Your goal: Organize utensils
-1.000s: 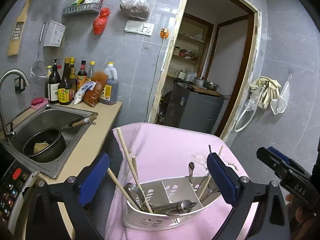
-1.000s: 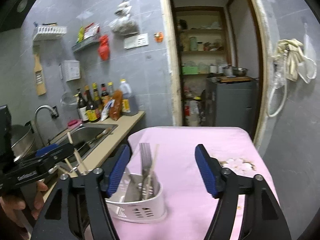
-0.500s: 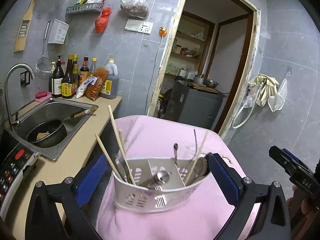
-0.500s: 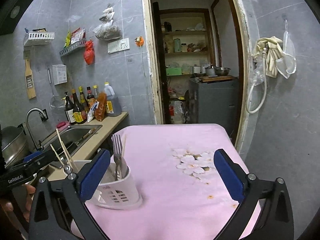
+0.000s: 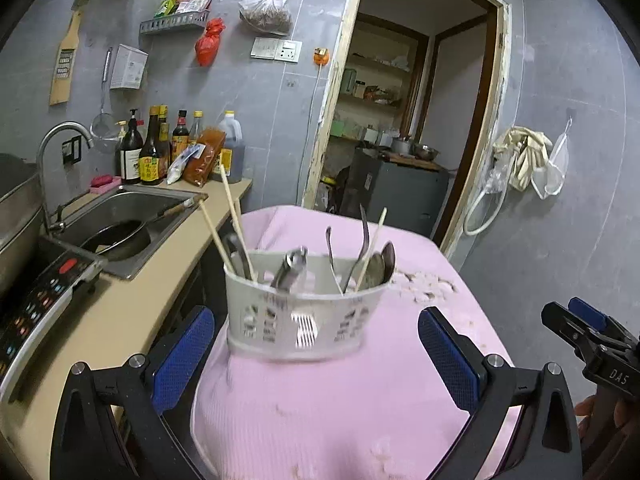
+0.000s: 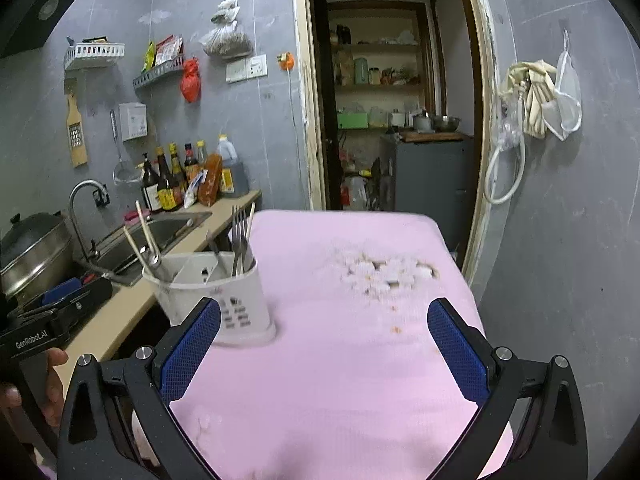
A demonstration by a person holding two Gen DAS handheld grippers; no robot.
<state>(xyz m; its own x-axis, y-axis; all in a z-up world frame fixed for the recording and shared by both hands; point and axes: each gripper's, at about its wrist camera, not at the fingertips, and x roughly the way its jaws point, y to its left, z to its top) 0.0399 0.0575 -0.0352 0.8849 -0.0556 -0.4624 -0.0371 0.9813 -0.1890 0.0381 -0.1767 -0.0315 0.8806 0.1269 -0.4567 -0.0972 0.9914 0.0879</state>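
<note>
- White perforated caddy (image 5: 303, 322) stands on the pink table (image 5: 360, 400), near its left edge, holding chopsticks (image 5: 234, 220), spoons (image 5: 380, 266), forks (image 6: 239, 236).
- Left gripper (image 5: 316, 354) spread wide, empty.
- Right gripper (image 6: 324, 350) likewise released.

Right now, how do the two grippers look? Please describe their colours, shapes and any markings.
The left gripper and the right gripper match: black angular frames, silver bolts, two fingers with blue textured pads. Side views show white lettering: "DAS" on the right gripper's body, "GenRobot.AI" on the left one's. Bare fingers grip the handle; no sleeves or cables show.

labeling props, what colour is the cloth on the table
Pink tablecloth with a white flower print, clearest in the right wrist view.
</note>
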